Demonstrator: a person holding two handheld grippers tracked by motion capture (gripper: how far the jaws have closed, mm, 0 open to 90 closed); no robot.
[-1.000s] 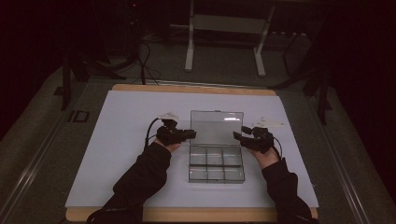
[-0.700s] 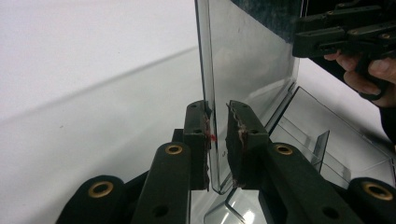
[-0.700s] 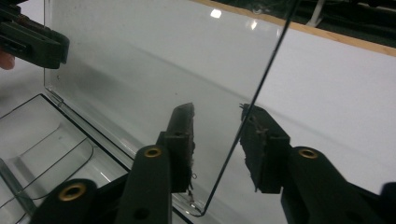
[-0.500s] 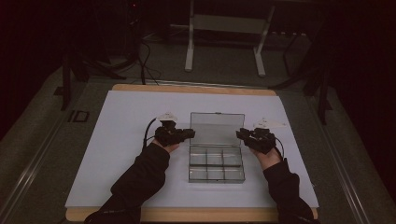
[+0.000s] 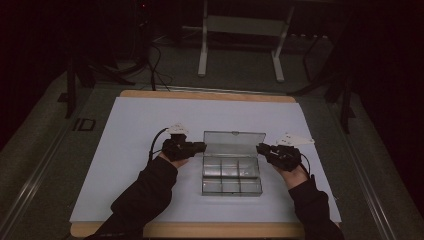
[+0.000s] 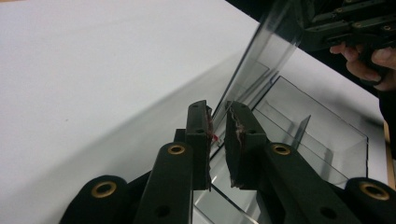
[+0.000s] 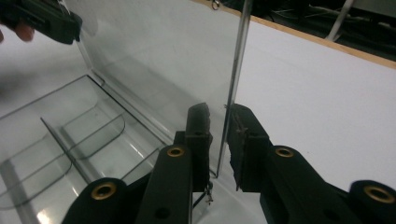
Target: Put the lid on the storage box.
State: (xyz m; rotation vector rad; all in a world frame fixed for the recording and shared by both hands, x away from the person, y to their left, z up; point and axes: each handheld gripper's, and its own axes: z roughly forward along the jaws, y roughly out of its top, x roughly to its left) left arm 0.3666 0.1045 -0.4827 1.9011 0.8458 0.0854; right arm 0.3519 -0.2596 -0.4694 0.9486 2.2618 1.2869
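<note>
Dim room, white table [image 5: 150, 125]. Clear compartment box [image 5: 231, 175] sits mid-table, its lid [image 5: 234, 144] now upright. Left gripper [image 5: 202, 146] pinches lid's left edge; right gripper [image 5: 261, 148] has just been closing onto the right edge. Lid looks fully opened.

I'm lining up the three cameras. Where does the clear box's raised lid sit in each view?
High view: the lid stands at centre, behind the tray, between both grippers.
Left gripper view: it slants from the jaws up to the top right.
Right gripper view: it spans the upper left, its edge between the jaws.
Shared landmark: the divided tray below it.
</note>
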